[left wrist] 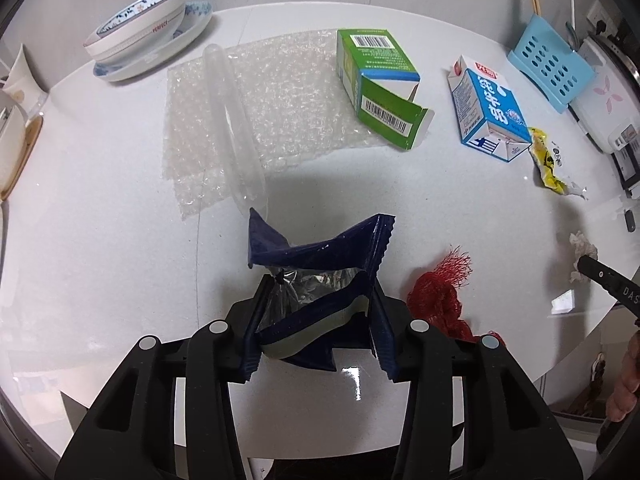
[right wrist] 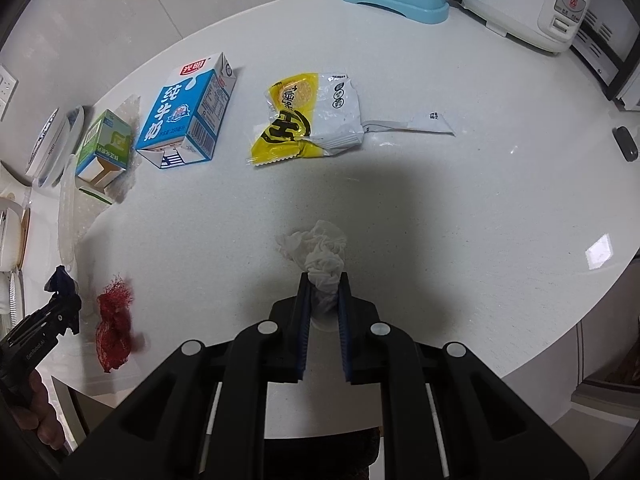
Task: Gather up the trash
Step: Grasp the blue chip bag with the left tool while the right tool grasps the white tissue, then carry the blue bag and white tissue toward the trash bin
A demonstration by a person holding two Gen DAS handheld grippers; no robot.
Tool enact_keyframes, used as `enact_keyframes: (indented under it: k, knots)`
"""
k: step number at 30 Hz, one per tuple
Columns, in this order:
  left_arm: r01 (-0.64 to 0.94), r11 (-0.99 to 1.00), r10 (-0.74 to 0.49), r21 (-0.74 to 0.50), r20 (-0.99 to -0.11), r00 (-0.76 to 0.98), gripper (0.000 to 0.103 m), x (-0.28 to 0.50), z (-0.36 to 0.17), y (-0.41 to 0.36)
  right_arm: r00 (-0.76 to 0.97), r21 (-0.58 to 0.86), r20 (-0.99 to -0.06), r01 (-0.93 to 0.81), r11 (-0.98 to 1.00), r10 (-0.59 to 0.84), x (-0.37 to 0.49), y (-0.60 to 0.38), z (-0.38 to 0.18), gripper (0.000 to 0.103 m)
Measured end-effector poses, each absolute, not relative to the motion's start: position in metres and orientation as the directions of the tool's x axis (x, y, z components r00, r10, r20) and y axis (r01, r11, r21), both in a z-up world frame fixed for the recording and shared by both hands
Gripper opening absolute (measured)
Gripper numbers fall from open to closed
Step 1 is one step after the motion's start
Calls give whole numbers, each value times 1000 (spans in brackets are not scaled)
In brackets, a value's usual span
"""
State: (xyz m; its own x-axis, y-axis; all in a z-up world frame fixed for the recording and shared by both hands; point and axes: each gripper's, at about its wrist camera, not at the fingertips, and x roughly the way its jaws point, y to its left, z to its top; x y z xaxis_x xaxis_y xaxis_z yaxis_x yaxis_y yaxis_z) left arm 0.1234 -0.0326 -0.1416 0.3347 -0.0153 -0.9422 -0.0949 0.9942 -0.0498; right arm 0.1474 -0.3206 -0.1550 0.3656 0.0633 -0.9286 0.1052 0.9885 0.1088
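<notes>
Navy foil wrapper (left wrist: 316, 276) sits pinched between the pads of the left hand-held gripper (left wrist: 318, 300), near the front edge of the white desk (left wrist: 100, 240). Right of it lies red netting (left wrist: 438, 300). Farther right, the right hand-held gripper (right wrist: 323, 300) is clamped tight on a crumpled white tissue (right wrist: 320, 252).
</notes>
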Motion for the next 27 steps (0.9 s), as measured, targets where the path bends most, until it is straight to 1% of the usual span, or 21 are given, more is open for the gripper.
enact_keyframes:
  k: [13,17,27]
  knots:
    - [-89,992,-43,-85,-918,395,39,113,-106,-29,425,119,-902,59,991,83,131,-310,-122,12]
    - [-86,991,-63,-106,-912,405,36,111,-98,-27,441,122,-893,41,992,91,127,-306,-112,12]
    - [-53,991,-81,-121,-878,471,35,97,-56,-37,492,126,-863,-10,992,115,111,-295,-80,12]
